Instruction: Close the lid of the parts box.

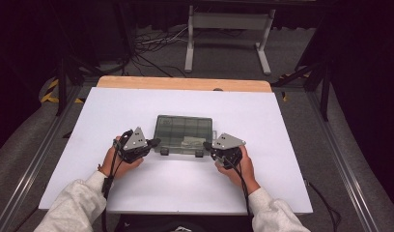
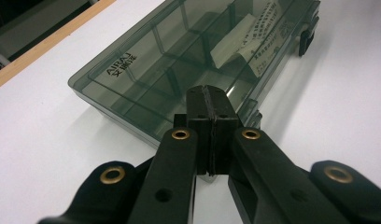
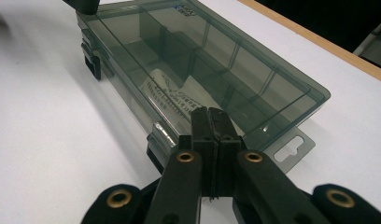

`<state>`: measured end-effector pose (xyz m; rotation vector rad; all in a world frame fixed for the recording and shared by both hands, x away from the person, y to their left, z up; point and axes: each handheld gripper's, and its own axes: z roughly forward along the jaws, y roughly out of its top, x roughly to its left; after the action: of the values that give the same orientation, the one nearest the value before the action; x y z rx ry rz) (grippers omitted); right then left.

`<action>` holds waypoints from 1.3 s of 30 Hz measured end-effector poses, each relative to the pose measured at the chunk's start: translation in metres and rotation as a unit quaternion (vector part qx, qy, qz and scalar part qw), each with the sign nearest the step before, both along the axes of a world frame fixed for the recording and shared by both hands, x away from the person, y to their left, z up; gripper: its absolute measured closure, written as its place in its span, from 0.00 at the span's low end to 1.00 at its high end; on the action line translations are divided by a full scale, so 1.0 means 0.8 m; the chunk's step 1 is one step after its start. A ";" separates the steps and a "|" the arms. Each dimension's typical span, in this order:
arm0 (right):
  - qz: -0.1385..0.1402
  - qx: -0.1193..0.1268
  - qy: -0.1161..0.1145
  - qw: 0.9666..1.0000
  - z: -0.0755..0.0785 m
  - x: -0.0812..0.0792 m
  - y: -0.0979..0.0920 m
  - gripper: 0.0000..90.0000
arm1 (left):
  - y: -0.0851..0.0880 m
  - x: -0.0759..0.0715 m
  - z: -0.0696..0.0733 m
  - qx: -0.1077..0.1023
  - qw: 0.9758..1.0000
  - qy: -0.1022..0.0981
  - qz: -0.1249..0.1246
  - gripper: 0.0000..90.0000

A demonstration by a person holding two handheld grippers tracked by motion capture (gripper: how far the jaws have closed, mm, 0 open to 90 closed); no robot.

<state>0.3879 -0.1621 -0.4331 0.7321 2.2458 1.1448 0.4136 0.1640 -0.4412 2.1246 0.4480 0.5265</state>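
Compartment box [image 1: 184,133] lies between left gripper [image 1: 154,142] and right gripper [image 1: 207,145], both closed empty.

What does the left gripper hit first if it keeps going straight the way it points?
Probably the smoky plastic compartment box: the shut left gripper points at the box's near front edge, close beside a latch. Whether it already touches can't be told.

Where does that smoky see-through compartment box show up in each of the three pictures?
High view: the box lies at the middle of the white table, between the two tools.
Left gripper view: it runs from centre to upper right, beyond the shut jaws.
Right gripper view: it fills the upper middle.
Shared landmark: the folded paper slip inside it.
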 end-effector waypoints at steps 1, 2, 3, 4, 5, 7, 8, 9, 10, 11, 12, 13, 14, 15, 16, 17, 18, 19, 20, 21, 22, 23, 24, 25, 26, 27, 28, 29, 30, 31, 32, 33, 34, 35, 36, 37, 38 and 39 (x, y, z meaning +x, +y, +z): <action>-0.001 -0.001 0.000 1.000 0.000 0.000 0.000 1.00 | 0.000 0.000 0.000 -0.001 1.000 0.000 0.000 1.00; -0.001 -0.002 0.000 1.000 0.001 0.000 0.000 1.00 | 0.000 0.000 0.000 -0.001 1.000 0.000 -0.001 1.00; -0.002 -0.005 -0.001 1.000 0.001 0.000 0.000 1.00 | -0.001 0.001 0.000 -0.001 1.000 -0.001 -0.001 1.00; -0.003 -0.008 -0.002 1.000 0.002 0.001 0.001 1.00 | -0.001 0.001 0.000 -0.001 1.000 -0.001 -0.001 0.99; -0.004 -0.008 -0.001 1.000 0.002 0.001 0.001 1.00 | 0.000 0.001 0.000 -0.001 1.000 -0.001 -0.001 0.99; -0.004 -0.007 0.001 1.000 0.002 0.002 0.001 1.00 | 0.000 0.001 0.000 -0.001 1.000 -0.002 -0.001 0.99; -0.004 -0.007 0.001 1.000 0.002 0.002 0.001 0.99 | -0.001 0.001 0.000 0.000 1.000 -0.002 -0.001 0.98; -0.004 -0.007 0.000 1.000 0.002 0.002 0.001 0.99 | -0.001 0.001 0.000 0.000 1.000 -0.003 0.000 0.98; -0.004 -0.007 0.000 1.000 0.002 0.002 0.002 0.99 | -0.001 0.002 0.000 0.002 1.000 -0.005 0.000 0.98; -0.004 -0.007 0.001 1.000 0.002 0.002 0.002 0.99 | -0.001 0.002 0.000 0.002 1.000 -0.006 0.000 0.98; -0.004 -0.007 0.001 1.000 0.002 0.002 0.002 0.99 | -0.001 0.002 0.001 0.003 1.000 -0.006 -0.001 0.98; -0.004 -0.007 0.000 1.000 0.002 0.002 0.002 0.98 | -0.002 0.002 0.001 0.003 1.000 -0.006 0.000 0.98; -0.004 -0.006 0.000 1.000 0.002 0.002 0.002 0.98 | -0.002 0.002 0.000 0.002 1.000 -0.005 -0.001 0.98; -0.003 -0.005 0.001 1.000 0.002 0.002 0.002 0.98 | -0.003 0.002 0.000 0.002 1.000 -0.006 0.000 0.97; -0.003 -0.005 0.001 1.000 0.002 0.002 0.002 0.97 | -0.003 0.003 0.001 0.002 1.000 -0.006 -0.001 0.97; -0.002 -0.005 0.001 1.000 0.003 0.002 0.002 0.97 | -0.003 0.003 0.001 0.001 1.000 -0.006 -0.002 0.97; -0.002 -0.003 0.000 1.000 0.003 0.003 0.002 0.97 | -0.003 0.003 0.001 0.000 1.000 -0.006 -0.002 0.97; -0.002 -0.002 -0.001 1.000 0.004 0.003 0.002 0.97 | -0.003 0.003 0.002 0.000 1.000 -0.008 -0.002 0.97; -0.001 -0.002 -0.002 1.000 0.004 0.002 0.002 0.96 | -0.003 0.003 0.002 -0.001 1.000 -0.009 -0.003 0.96; 0.000 -0.001 -0.004 1.000 0.005 0.002 0.001 0.95 | -0.002 0.003 0.004 0.000 1.000 -0.013 -0.002 0.96; 0.000 0.000 -0.004 1.000 0.006 0.002 0.001 0.95 | -0.002 0.002 0.004 -0.003 1.000 -0.012 -0.002 0.95; 0.001 0.001 -0.005 1.000 0.006 0.002 0.001 0.96 | -0.002 0.002 0.005 -0.004 1.000 -0.013 -0.001 0.95; 0.000 -0.001 -0.008 1.000 0.007 0.002 0.001 0.96 | -0.002 0.002 0.005 -0.004 1.000 -0.013 -0.001 0.94; -0.001 0.001 -0.009 1.000 0.008 0.001 0.000 0.96 | -0.001 0.003 0.005 -0.004 1.000 -0.014 -0.002 0.93; -0.001 0.005 -0.008 1.000 0.010 0.001 0.000 0.95 | 0.000 0.002 0.006 -0.009 1.000 -0.014 0.001 0.92; -0.002 0.008 -0.009 1.000 0.011 0.001 -0.001 0.95 | 0.001 0.001 0.007 -0.011 1.000 -0.016 0.001 0.92; -0.002 0.010 -0.012 1.000 0.012 0.000 -0.002 0.95 | 0.002 0.001 0.008 -0.011 1.000 -0.017 0.001 0.91; -0.002 0.012 -0.012 1.000 0.014 0.000 -0.003 0.94 | 0.002 0.000 0.008 -0.013 1.000 -0.020 0.002 0.90; -0.002 0.012 -0.012 1.000 0.014 0.000 -0.003 0.94 | 0.002 0.000 0.008 -0.013 1.000 -0.020 0.002 0.90; -0.001 0.015 -0.013 1.000 0.015 -0.001 -0.004 0.92 | 0.003 -0.001 0.011 -0.015 1.000 -0.028 0.001 0.88; -0.001 0.015 -0.013 1.000 0.015 -0.001 -0.004 0.92 | 0.003 -0.001 0.011 -0.015 1.000 -0.028 0.001 0.86; -0.003 0.018 -0.014 1.000 0.016 -0.001 -0.005 0.91 | 0.004 -0.002 0.011 -0.018 0.999 -0.027 0.001 0.86; -0.003 0.019 -0.014 1.000 0.017 -0.001 -0.006 0.90 | 0.004 -0.002 0.012 -0.017 0.999 -0.029 0.000 0.85; -0.003 0.020 -0.014 1.000 0.017 -0.001 -0.006 0.89 | 0.004 -0.003 0.013 -0.018 0.999 -0.031 -0.001 0.84; -0.003 0.020 -0.015 1.000 0.018 -0.001 -0.006 0.88 | 0.004 -0.003 0.013 -0.020 0.999 -0.032 0.000 0.82; -0.004 0.022 -0.016 1.000 0.018 -0.002 -0.006 0.88 | 0.005 -0.004 0.013 -0.020 0.999 -0.035 0.002 0.80; -0.004 0.022 -0.016 1.000 0.018 -0.002 -0.006 0.88 | 0.005 -0.004 0.013 -0.020 0.999 -0.035 0.002 0.79; -0.004 0.023 -0.016 1.000 0.019 -0.002 -0.007 0.86 | 0.005 -0.004 0.014 -0.022 0.999 -0.036 0.001 0.79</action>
<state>0.3865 -0.1673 -0.4181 0.7342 2.1944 1.2006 0.4106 0.1684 -0.4303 2.0555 0.4169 0.5875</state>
